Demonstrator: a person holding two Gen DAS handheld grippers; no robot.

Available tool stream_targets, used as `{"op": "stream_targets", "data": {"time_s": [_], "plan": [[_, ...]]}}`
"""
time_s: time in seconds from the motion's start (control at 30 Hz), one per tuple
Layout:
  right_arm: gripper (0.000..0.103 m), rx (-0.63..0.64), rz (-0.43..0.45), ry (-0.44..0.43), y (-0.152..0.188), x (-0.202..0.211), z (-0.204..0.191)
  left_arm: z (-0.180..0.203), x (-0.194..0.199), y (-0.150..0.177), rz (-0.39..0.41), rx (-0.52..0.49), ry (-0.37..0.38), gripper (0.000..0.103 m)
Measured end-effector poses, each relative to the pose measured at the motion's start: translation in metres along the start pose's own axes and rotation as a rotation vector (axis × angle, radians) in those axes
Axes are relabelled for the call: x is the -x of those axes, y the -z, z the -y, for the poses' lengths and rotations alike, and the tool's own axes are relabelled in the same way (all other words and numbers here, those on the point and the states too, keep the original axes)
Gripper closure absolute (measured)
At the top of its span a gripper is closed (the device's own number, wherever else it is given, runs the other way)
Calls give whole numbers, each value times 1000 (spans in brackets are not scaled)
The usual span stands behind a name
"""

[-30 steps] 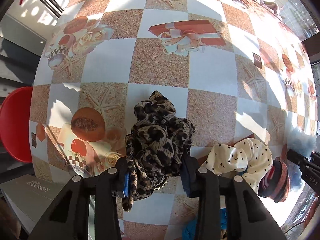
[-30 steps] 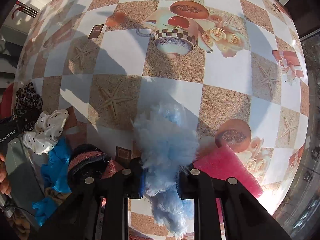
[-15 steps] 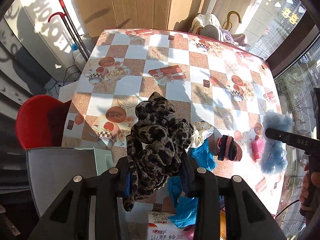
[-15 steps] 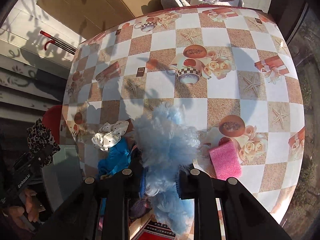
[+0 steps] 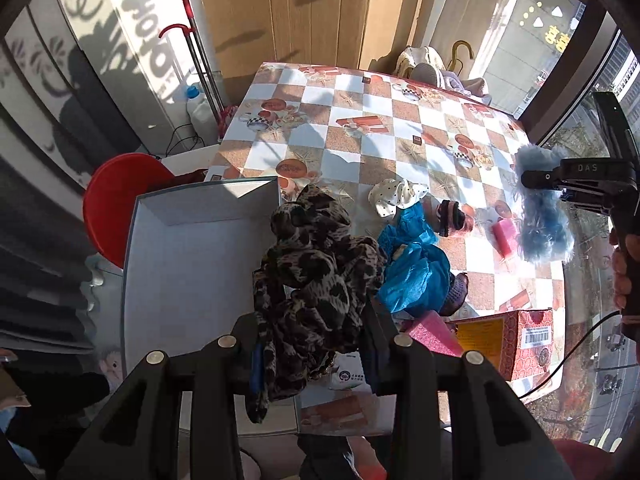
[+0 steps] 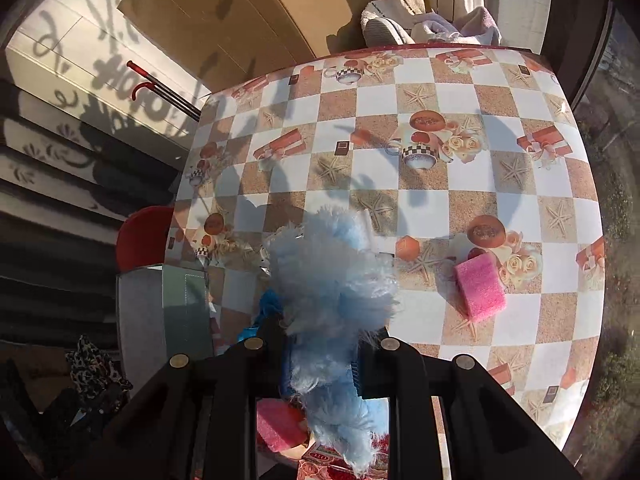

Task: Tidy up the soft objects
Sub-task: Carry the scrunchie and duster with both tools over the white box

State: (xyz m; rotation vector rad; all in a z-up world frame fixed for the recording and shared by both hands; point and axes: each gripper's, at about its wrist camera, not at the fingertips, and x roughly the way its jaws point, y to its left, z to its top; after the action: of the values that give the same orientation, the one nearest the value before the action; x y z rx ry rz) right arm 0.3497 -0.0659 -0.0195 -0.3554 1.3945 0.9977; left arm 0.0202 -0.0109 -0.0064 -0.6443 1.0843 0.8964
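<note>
Leopard-print scarf (image 5: 316,280), crumpled | pinched in left fingers (image 5: 260,364) | fluffy blue duster (image 6: 336,292) pinched in right fingers (image 6: 358,376)

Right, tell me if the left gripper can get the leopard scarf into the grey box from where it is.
Probably yes. The left gripper is shut on the leopard scarf, held up off the table, and the grey box sits open just to its left with nothing visible between them. The right gripper is far off to the right.
</note>
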Motion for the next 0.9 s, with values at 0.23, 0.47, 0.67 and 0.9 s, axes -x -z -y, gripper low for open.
{"op": "stream_targets", "data": {"time_s": [0.23,0.47,0.67,0.9], "plan": [[79,138,-20,-75,44,15,-102,-32,31,43,62,-39,-1,62],[79,293,-153,-187,107,-23,-206,-72,60,85,91,-6,-37,62],[79,506,-287,-197,138,-57,-276,-99,75,109,131,180,-96,62],[79,665,-378,-148,156,-84,-302,-109,74,135,132,348,-137,62]]}}
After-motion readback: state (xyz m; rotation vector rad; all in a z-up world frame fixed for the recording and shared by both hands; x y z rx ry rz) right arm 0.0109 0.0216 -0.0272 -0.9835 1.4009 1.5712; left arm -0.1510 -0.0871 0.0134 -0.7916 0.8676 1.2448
